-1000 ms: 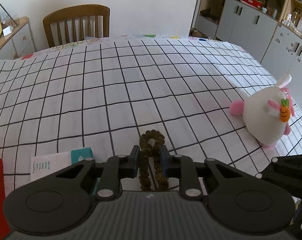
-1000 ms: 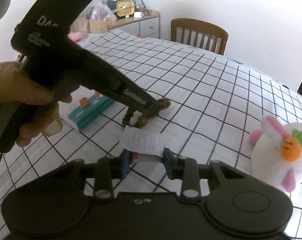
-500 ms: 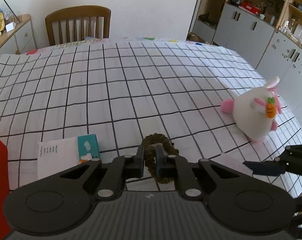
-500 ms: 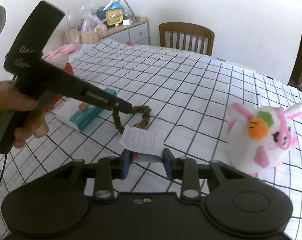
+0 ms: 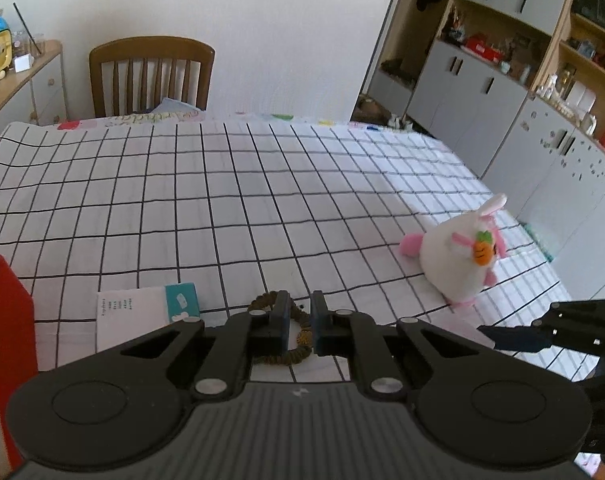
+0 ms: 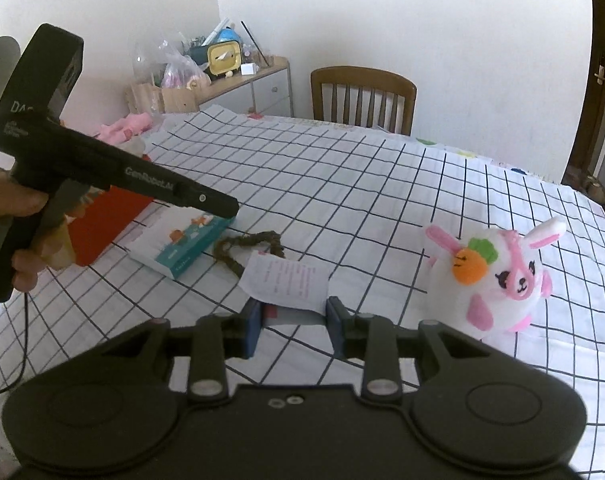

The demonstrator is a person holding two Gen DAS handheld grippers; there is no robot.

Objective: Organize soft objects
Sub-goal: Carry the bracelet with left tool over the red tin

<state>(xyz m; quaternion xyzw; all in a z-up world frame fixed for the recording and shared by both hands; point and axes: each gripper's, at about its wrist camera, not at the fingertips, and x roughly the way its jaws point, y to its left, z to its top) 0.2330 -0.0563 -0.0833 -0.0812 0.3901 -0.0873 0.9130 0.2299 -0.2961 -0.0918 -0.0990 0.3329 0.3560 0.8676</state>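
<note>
**Hair tie.** The hair tie (image 6: 246, 246) is a loop of olive-brown gathered fabric, ruffled along its whole length and pulled into a flattened, uneven oval. It lies flat on the tabletop (image 6: 342, 184), which is covered by a white cloth with a black grid. It sits just beside the teal-and-white carton (image 6: 190, 244). In the right wrist view one end of the loop passes behind a white printed slip (image 6: 286, 280).

**Left tongs.** The left tongs (image 6: 226, 208), held in a hand (image 6: 10, 216), are closed together with nothing between them. Their tip hangs above the hair tie and apart from it. (In the left wrist view the loop shows behind the fingertips, not in their grip.)

**Right tongs.** The right tongs (image 6: 293, 312) are clamped on a small grey packet (image 6: 292, 314). The white slip rises from its far side.

**Plush rabbit.** The plush rabbit (image 6: 498, 280) is a round white body with pink ears, pink feet, pink stitched glasses and an orange felt carrot with a green top on its forehead. It sits on the tabletop to the right of the right tongs, well apart from the hair tie.

**Surroundings.** A red box (image 6: 106, 216) stands at the left edge of the tabletop, just behind the carton. A wooden chair (image 6: 362, 96) stands at the far side.
</note>
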